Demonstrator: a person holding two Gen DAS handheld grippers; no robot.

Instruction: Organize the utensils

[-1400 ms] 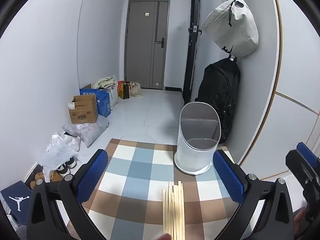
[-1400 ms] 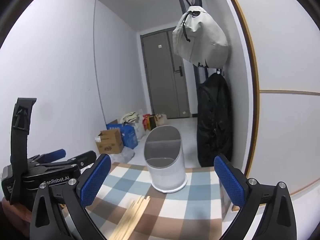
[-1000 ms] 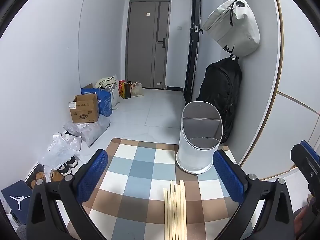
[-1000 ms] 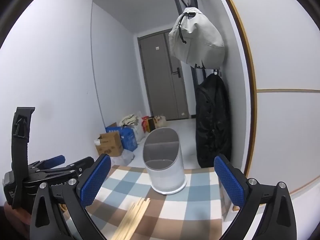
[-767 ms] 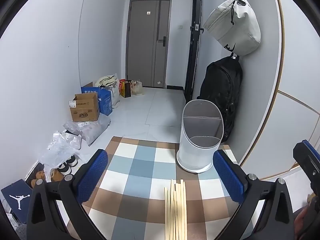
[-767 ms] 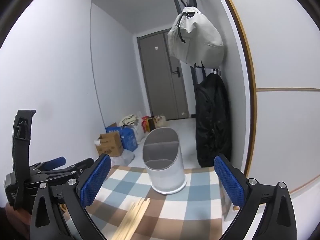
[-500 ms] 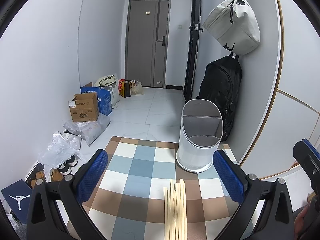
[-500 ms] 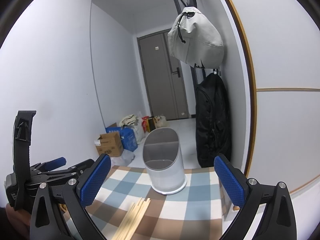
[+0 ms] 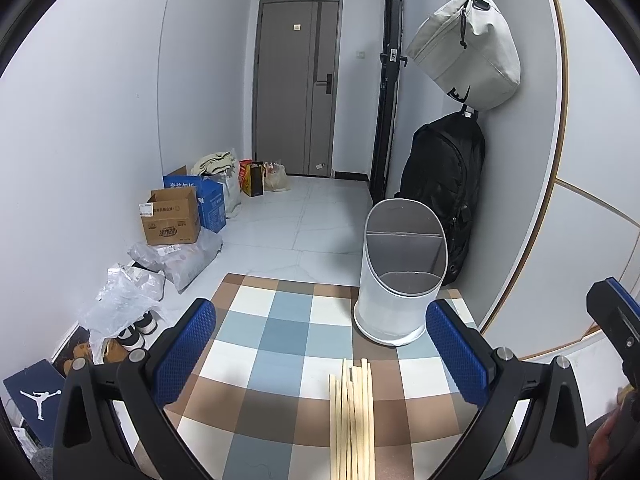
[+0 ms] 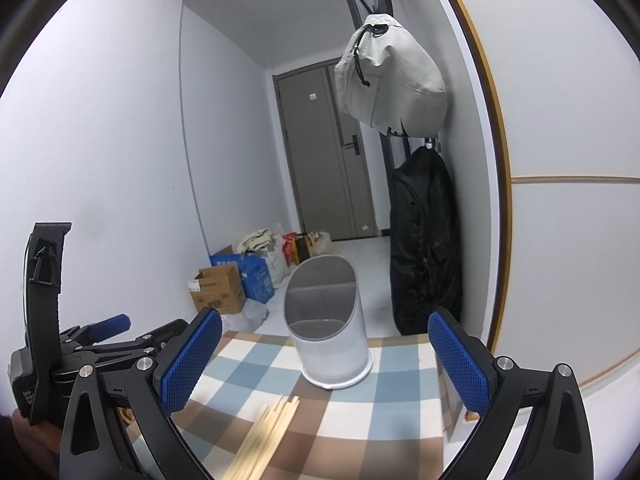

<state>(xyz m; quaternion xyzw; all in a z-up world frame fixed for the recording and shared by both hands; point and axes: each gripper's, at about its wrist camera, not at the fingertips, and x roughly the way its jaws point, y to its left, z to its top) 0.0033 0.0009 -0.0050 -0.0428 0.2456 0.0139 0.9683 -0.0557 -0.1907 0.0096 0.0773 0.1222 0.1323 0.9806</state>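
A checkered desk (image 9: 280, 344) is seen, its far edge meeting the tiled floor (image 9: 304, 216); open cloth lies left of the white utensil holder (image 9: 400, 280), which stands upright near the far right edge, just beside a black backpack (image 9: 444, 188). A bundle of wooden chopsticks (image 9: 352, 416) lies flat in the middle, well short of the holder, long axis pointing toward it; the near ends are cut off by the frame. The left gripper (image 9: 320, 356) is held with jaws spread wide, nothing between them. The right gripper (image 10: 326, 364) is likewise released and empty. In the right wrist view the chopsticks' near ends are blurred.
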